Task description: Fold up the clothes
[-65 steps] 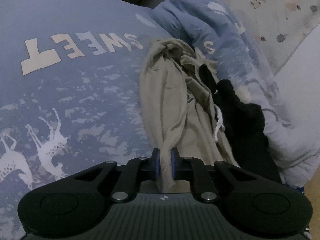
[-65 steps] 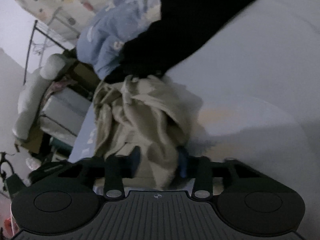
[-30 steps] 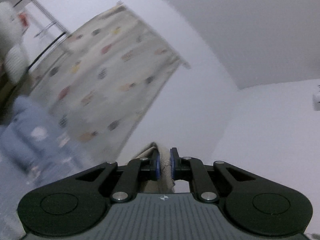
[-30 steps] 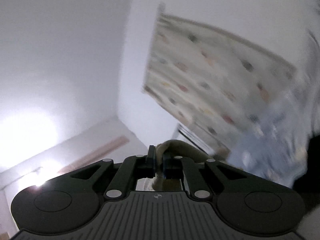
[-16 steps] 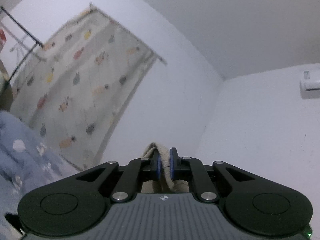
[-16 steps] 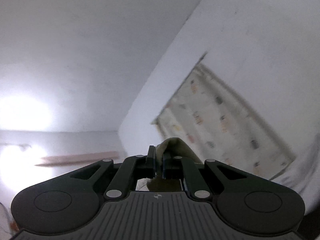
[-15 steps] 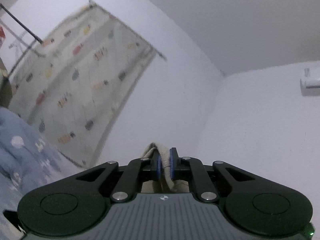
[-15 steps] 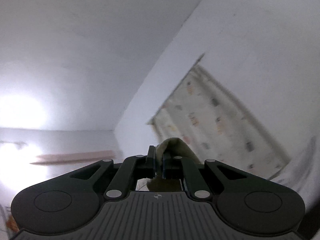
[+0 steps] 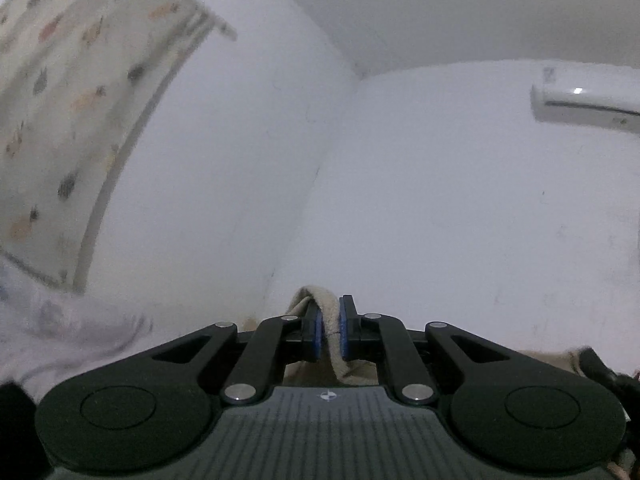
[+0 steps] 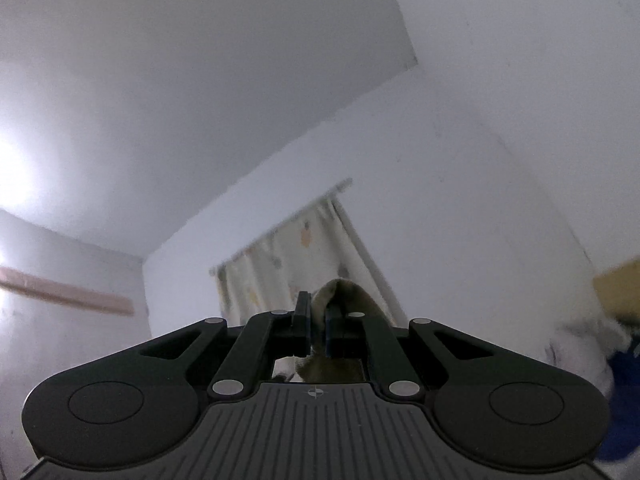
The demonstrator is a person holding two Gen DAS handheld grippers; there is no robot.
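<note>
The left hand-held gripper (image 9: 330, 329) pinches a fold of the beige garment (image 9: 325, 309) between its blue pads; the right hand-held gripper (image 10: 317, 332) nips another fold — both raised toward wall and ceiling (probably to shake it out before folding).

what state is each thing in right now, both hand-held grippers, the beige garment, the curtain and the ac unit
left hand-held gripper: shut on the beige garment, aimed at the wall and ceiling
right hand-held gripper: shut on the beige garment, tilted up at the ceiling
beige garment: pinched in both, a fold poking above the pads, the rest hidden below
patterned curtain: hanging drawn, blurred
air conditioner: wall-mounted, on or off cannot be told
</note>
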